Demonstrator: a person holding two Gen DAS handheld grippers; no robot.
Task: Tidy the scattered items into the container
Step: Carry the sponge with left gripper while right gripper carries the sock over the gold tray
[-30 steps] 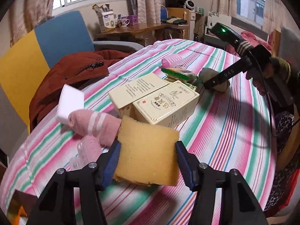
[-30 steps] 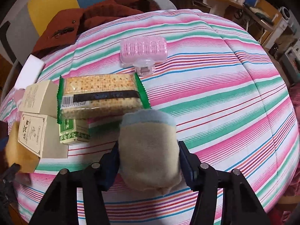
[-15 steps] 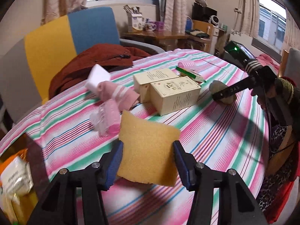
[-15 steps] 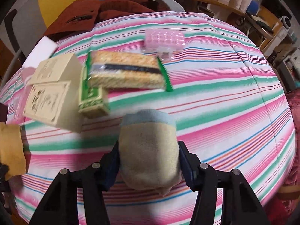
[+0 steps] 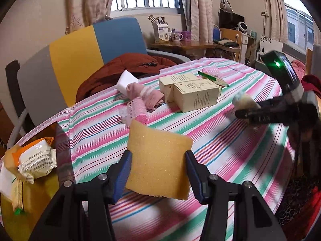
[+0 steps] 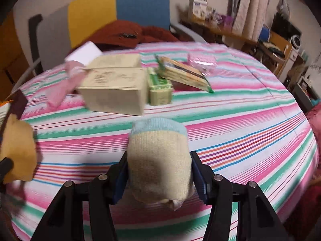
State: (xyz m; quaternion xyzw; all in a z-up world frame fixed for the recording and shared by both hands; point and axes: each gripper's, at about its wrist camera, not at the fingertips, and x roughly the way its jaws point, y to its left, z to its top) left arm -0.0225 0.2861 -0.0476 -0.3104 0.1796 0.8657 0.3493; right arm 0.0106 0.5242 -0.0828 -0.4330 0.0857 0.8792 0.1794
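Note:
My left gripper is shut on a yellow sponge, held in the air over the striped tablecloth. At the left edge of that view stands an amber container with snack packets in it. My right gripper is shut on a rolled cream sock with a light blue cuff, also above the cloth. In the left wrist view the right gripper and its sock show at the right. The sponge shows at the left edge of the right wrist view.
On the table lie two cream boxes, a pink sock, a pink hair roller, a white block, a cracker pack, a small green box and another pink roller. A chair with a red jacket stands behind.
Both grippers have carried their loads leftward across the table, away from the boxes. The container with packets has come into the left wrist view. Both grips are unchanged.

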